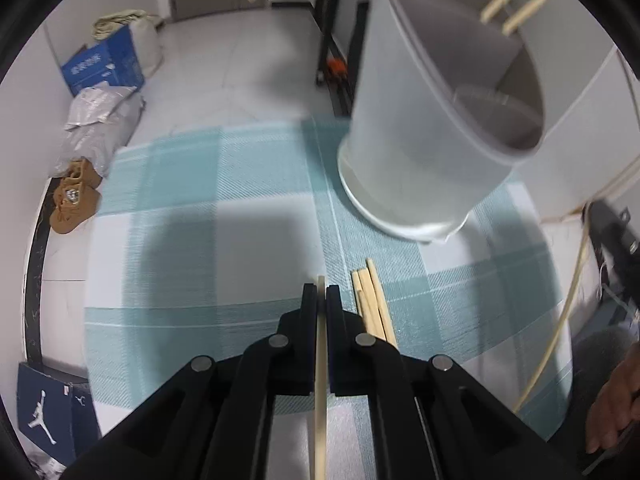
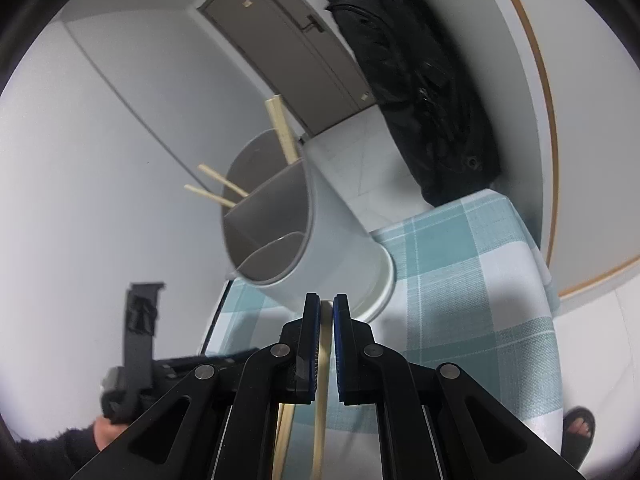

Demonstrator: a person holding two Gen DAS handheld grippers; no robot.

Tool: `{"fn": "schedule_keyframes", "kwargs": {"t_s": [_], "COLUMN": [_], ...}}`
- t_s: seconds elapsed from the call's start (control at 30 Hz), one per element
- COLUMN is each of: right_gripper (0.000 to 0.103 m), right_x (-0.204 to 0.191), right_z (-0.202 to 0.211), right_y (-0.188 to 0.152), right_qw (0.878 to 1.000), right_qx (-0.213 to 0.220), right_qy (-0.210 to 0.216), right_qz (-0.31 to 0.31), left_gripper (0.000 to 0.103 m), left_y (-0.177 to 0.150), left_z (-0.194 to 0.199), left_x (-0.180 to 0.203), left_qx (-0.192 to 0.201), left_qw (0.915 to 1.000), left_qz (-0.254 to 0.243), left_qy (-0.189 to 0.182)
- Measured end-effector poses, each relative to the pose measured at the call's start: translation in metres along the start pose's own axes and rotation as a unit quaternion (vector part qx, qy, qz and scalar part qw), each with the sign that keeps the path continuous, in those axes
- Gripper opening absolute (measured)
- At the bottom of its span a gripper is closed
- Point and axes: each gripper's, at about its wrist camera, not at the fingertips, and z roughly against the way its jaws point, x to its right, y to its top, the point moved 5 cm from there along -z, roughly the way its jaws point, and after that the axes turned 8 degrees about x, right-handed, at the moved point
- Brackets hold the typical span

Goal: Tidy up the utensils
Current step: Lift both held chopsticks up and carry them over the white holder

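My left gripper (image 1: 321,288) is shut on a single pale wooden chopstick (image 1: 320,380), which runs lengthwise between the pads above the checked cloth. Several loose chopsticks (image 1: 372,304) lie on the cloth just to its right. Beyond them stands a white utensil holder (image 1: 420,120) with a grey divided inside and chopsticks (image 1: 516,4) in its far compartment. My right gripper (image 2: 327,298) is shut on another chopstick (image 2: 323,368) and points at the holder (image 2: 332,248), which has chopsticks (image 2: 284,128) leaning in its far section. The loose chopsticks (image 2: 282,436) show below the right jaws.
A teal-and-white checked cloth (image 1: 200,208) covers the small table. On the floor to the left lie a blue box (image 1: 104,64), grey bags (image 1: 100,120) and brown shoes (image 1: 74,200). A black bag (image 2: 420,92) hangs by the door. A person's sandalled foot (image 2: 578,428) stands beside the table.
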Motion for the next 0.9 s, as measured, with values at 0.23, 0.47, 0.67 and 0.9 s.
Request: {"fn": "schedule_keyframes", "kwargs": {"t_s": [0.23, 0.47, 0.67, 0.9], "right_gripper": [0.006, 0.006, 0.006, 0.006], "right_x": [-0.023, -0.058, -0.08, -0.098], "right_z": [0.011, 0.022, 0.035, 0.042], "right_y": [-0.007, -0.016, -0.016, -0.009], "right_qw": [0.999, 0.996, 0.992, 0.988], "right_qx": [0.011, 0.025, 0.053, 0.076], "right_qy": [0.003, 0.003, 0.011, 0.023], "right_qz": [0.041, 0.088, 0.116, 0.133], "left_gripper": [0.0, 0.0, 0.0, 0.0], "left_y": [0.003, 0.01, 0.008, 0.011], "left_z": [0.06, 0.09, 0.101, 0.113], "left_x": [-0.001, -0.006, -0.014, -0.01], "left_qx": [0.108, 0.183, 0.211, 0.221], "left_qw": [0.9941, 0.9829, 0.977, 0.9748], "left_qz": [0.014, 0.018, 0.028, 0.025], "left_qy": [0.004, -0.003, -0.016, -0.024]}}
